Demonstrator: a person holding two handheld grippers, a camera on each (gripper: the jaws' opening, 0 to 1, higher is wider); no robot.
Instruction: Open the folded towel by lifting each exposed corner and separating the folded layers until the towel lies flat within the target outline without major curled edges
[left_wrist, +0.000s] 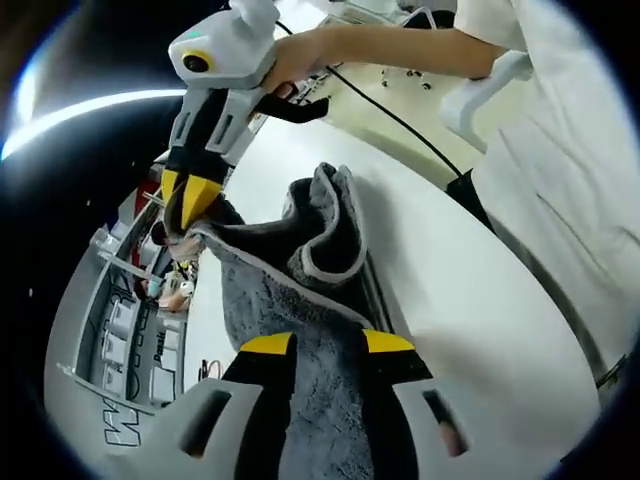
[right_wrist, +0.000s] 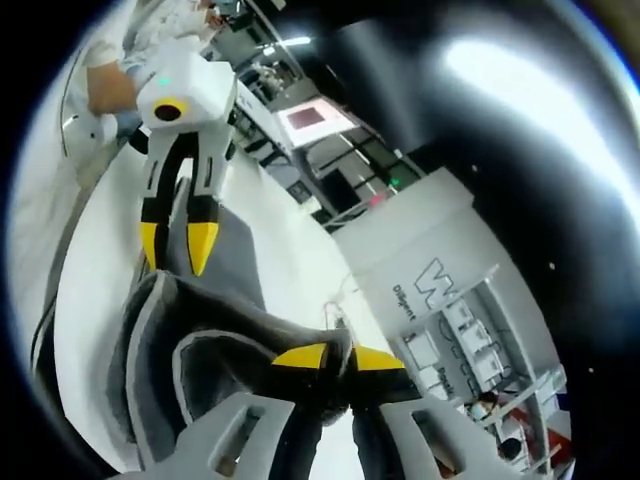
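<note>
Above the white bench (left_wrist: 470, 300), your right hand-held gripper (right_wrist: 338, 358) pinches the grey towel (left_wrist: 320, 300) edge, and your left hand-held gripper (left_wrist: 326, 345) straddles it, jaws spread.

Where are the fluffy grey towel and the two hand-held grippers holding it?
towel (left_wrist: 320, 345): left gripper view, on its fluffy grey middle.
left hand-held gripper (left_wrist: 328, 342): left gripper view, between its yellow tips.
right hand-held gripper (right_wrist: 340, 356): right gripper view, between its yellow tips, pinching the towel edge.
</note>
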